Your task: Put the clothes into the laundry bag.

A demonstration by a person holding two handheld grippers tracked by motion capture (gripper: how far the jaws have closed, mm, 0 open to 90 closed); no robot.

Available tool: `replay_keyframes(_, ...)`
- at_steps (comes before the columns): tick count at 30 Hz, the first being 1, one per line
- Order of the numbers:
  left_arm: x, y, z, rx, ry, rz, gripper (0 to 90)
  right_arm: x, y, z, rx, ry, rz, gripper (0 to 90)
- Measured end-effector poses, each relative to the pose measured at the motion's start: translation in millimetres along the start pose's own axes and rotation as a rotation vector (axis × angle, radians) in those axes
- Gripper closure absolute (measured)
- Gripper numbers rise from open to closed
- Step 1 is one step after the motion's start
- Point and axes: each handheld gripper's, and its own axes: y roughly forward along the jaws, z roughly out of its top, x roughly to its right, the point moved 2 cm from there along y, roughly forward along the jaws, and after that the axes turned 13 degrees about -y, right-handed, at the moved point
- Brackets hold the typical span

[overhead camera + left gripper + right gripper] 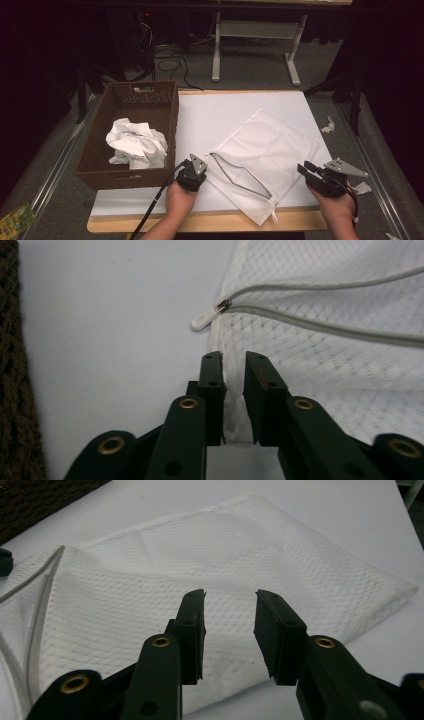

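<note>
The bag (270, 150) is white mesh cloth, matt, with a smooth plastic zip pull (202, 321). The basket (100, 167) is rough brown wicker holding crumpled white cloth (136, 143).

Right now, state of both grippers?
Left gripper: closed on the edge of the white mesh zip bag.
Right gripper: open, holding nothing, over the bag.

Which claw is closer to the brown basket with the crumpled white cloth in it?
The left gripper. It sits just beside the basket, by its near right corner, at the mesh bag's zipper edge. The right gripper is across the bag, far from the basket.
</note>
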Motion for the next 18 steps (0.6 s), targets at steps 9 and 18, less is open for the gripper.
replay_keyframes(9, 10.8, -18.1, 1.5, 0.052, 0.015, -0.170, 40.4, -22.2, 0.8, 7.3, 0.007, -0.029, 0.043, 51.7)
replay_keyframes(18, 8.6, -39.2, 0.5, 0.065, -0.001, -0.258, 19.9, -65.1, 14.9, 29.1, 0.025, -0.116, 0.109, 37.1)
